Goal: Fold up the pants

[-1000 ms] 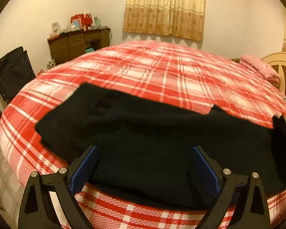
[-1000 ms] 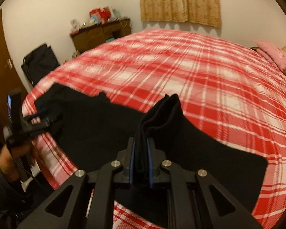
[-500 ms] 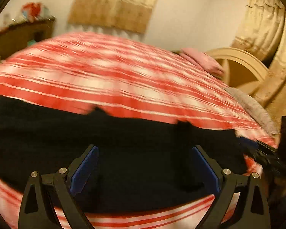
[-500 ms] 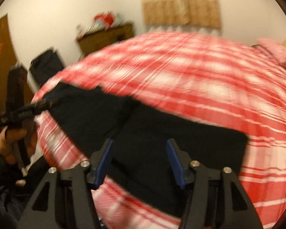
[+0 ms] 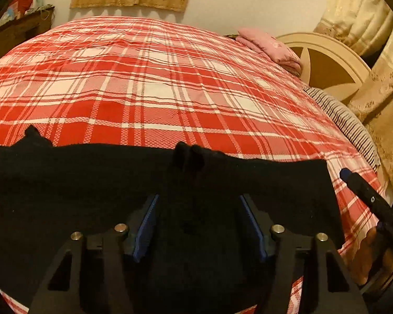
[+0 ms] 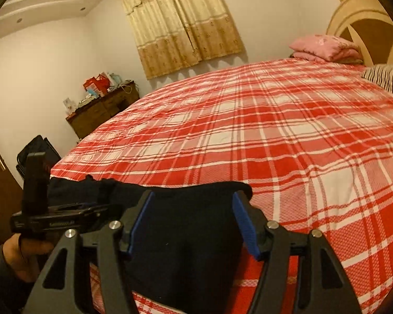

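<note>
Both claws are hovering spread over the black pants [image 5: 91, 196] lying along the lower frame on the plaid bedspread [image 5: 170, 83]. Your left gripper [image 5: 199, 225] has just been closing, your right gripper [image 6: 194, 222] opening; neither is pinching cloth. Be lowering until both layers are sitting between the pads.

Both wrist views look low across the bed [image 5: 170, 83], sharing pants [image 5: 91, 183].

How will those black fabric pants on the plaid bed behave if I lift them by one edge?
The black fabric pants will probably droop and sag, since they lie limp with a soft bunched ridge at the far edge. They look thick, so perhaps fairly heavy for cloth. On the red plaid bedspread they would likely drag rather than slide.
</note>
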`<action>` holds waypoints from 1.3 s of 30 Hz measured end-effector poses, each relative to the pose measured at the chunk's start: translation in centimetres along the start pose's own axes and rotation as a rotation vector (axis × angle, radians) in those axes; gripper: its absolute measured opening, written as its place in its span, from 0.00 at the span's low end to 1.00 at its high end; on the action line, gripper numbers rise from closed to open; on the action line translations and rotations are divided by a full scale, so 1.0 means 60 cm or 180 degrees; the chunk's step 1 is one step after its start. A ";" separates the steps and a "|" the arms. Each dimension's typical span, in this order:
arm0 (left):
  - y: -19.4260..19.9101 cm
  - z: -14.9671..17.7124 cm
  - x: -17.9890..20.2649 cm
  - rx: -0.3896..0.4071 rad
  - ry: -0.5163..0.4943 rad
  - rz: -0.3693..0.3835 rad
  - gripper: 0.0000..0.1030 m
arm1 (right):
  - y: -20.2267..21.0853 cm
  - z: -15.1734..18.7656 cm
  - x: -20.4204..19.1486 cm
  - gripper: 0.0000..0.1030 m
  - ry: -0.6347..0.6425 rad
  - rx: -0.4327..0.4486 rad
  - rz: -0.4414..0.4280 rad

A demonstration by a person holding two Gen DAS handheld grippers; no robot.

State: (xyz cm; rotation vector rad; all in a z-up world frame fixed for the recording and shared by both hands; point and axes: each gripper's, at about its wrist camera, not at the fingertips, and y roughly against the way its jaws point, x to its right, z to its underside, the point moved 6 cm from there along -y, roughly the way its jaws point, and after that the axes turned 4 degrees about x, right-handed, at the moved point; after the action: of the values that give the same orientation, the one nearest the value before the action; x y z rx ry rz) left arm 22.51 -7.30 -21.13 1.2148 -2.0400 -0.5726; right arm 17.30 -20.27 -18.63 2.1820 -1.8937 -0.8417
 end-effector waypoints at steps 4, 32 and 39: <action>0.009 0.000 0.002 -0.0006 -0.0054 0.0065 0.10 | 0.011 0.002 0.004 0.63 -0.0041 0.0063 -0.0041; 0.055 0.008 -0.060 0.0270 -0.0357 -0.0820 0.62 | -0.042 0.089 -0.053 0.69 0.0530 -0.0681 -0.0311; 0.053 0.013 -0.101 0.0266 -0.0374 -0.1052 0.70 | -0.012 0.070 -0.083 0.72 0.0675 -0.0279 -0.0353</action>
State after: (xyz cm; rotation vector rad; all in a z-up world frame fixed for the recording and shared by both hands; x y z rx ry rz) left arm 22.07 -0.45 -21.54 1.6186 -1.9871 -0.7343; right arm 15.60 -14.36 -20.88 2.2404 -1.6209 -0.6654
